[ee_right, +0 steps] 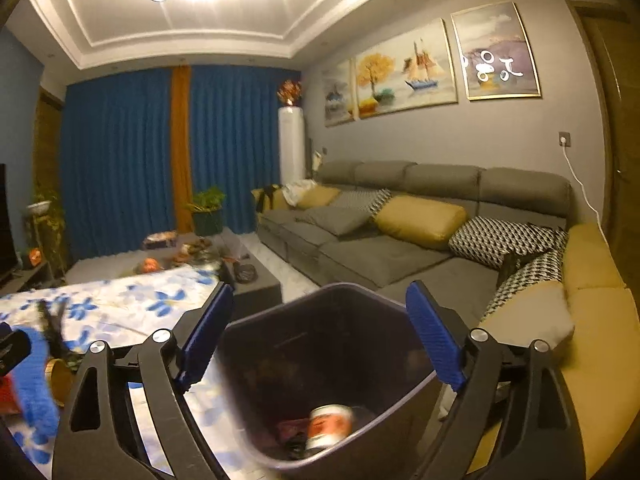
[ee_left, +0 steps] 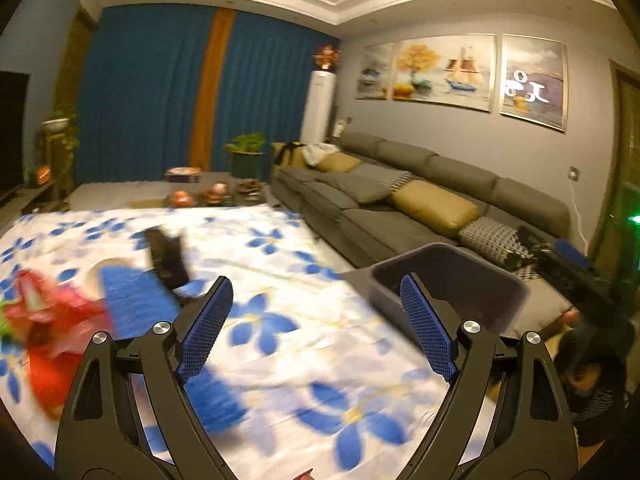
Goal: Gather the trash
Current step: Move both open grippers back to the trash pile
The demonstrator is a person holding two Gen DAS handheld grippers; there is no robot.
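My left gripper (ee_left: 316,284) hangs open and empty over a table with a white and blue floral cloth (ee_left: 280,248). On the cloth to its left lie a crumpled red wrapper (ee_left: 44,328), a blurred blue item (ee_left: 132,292) and a black object (ee_left: 164,256). A dark bin (ee_left: 448,272) stands past the table's right edge. My right gripper (ee_right: 320,288) is open above that bin (ee_right: 248,344), nothing between its fingers. A blurred white and red container (ee_right: 330,424) lies in the bottom. In the left wrist view, one of the right gripper's blue pads (ee_left: 570,250) shows beyond the bin.
A long grey sofa (ee_right: 380,256) with yellow and patterned cushions (ee_right: 420,220) runs along the right wall, close behind the bin. A low dark coffee table (ee_right: 256,280) with small items stands beyond the cloth-covered table. Blue curtains (ee_left: 152,92) and potted plants are at the back.
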